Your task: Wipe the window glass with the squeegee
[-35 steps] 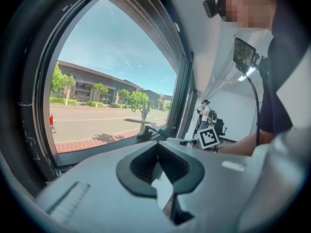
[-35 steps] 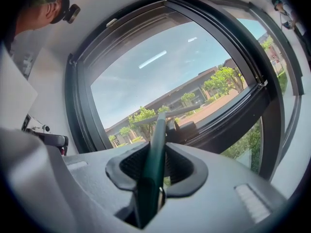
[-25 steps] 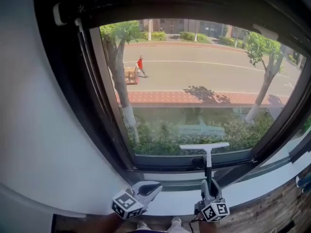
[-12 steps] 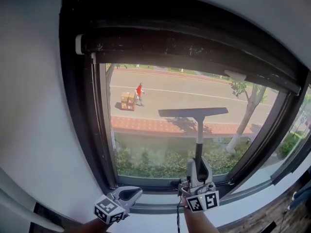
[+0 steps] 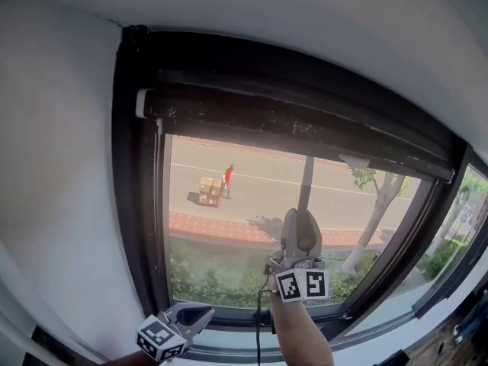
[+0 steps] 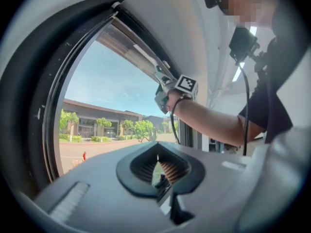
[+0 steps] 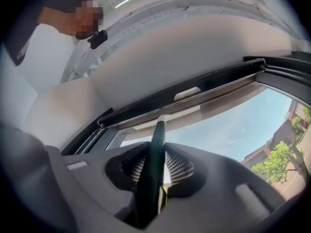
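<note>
Green-handled squeegee [image 7: 156, 147], pinched by its handle in the right gripper [image 7: 158, 165] at the top centre of the window glass [image 5: 229, 227]: a clean stroke likely needs its slim pale blade [image 7: 181, 113] kept level and evenly pressed; left gripper [image 5: 195, 316], jaws together on nothing, lower left.

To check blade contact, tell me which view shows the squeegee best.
The right gripper view: the squeegee runs from the right gripper up to its pale blade at the top edge of the window. The head view shows only the handle above that gripper. The left gripper view barely shows it.
</note>
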`<state>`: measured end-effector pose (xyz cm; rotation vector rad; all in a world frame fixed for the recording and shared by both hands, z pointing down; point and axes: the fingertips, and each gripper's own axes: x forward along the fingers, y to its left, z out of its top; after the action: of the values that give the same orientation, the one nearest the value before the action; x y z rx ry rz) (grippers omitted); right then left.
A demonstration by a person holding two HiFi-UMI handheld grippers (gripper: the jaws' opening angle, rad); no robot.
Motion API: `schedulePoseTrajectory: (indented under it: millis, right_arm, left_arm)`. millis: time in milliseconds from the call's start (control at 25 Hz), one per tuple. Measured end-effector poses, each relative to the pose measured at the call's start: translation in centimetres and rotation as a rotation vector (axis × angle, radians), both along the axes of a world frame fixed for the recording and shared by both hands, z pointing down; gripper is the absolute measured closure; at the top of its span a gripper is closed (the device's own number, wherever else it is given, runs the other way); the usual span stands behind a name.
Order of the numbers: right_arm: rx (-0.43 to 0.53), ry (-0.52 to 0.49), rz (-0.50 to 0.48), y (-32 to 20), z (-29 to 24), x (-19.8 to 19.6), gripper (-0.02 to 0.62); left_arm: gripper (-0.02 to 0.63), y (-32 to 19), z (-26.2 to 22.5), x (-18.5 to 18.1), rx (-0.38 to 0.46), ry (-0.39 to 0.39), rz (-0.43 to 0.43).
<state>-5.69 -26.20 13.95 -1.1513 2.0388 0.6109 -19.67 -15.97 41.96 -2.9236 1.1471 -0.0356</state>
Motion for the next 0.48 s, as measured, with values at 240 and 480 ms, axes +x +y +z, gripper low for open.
schedulePoseTrajectory:
  millis: [240, 480]
  right_arm:
    - [0.065, -0.008, -0.007, -0.9, -3.4, -1.6, 0.494]
    - [0.015, -0.034, -0.029, -1.5, -2.7, -2.5, 0.494]
  left_arm:
    - [0.604, -1.0, -1.9, -1.1, 0.045, 0.011, -0.024]
    - [0.604, -0.8, -1.1, -1.4, 0.015, -0.001, -0.022]
